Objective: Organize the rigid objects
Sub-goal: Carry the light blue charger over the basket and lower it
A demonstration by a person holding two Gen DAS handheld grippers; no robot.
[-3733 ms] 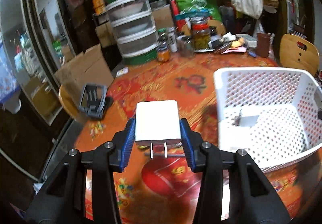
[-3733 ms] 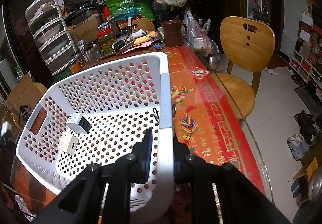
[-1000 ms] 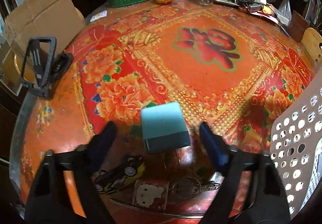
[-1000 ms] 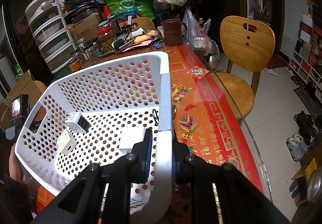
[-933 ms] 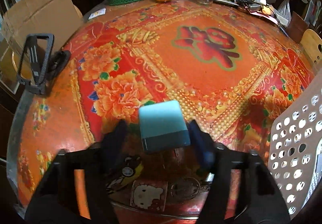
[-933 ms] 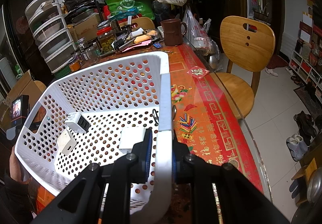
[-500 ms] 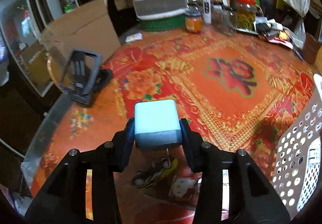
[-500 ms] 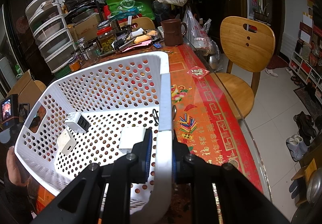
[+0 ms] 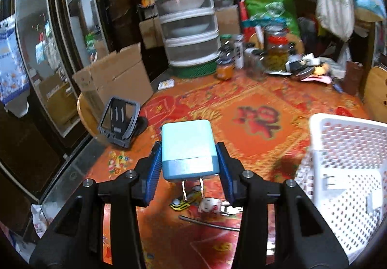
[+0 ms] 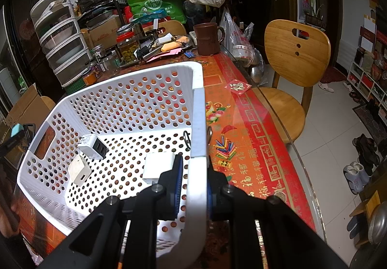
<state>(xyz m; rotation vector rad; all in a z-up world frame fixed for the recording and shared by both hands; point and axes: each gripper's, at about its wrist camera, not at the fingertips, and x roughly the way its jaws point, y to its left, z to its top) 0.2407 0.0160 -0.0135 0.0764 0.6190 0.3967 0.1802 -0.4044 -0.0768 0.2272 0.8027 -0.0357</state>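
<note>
Table (image 9: 261, 109) under a red floral cloth, cluttered along its far edge. White perforated basket (image 10: 135, 99), its near wall clamped by the right gripper (image 10: 192, 182); three chargers lie inside. Left gripper (image 9: 189, 167), clenched on a pale blue charger (image 9: 187, 148), prongs down, clear of the table and left of the basket. Step in hand: carrying. Next move likely calls for swinging right over the rim, then releasing.
</note>
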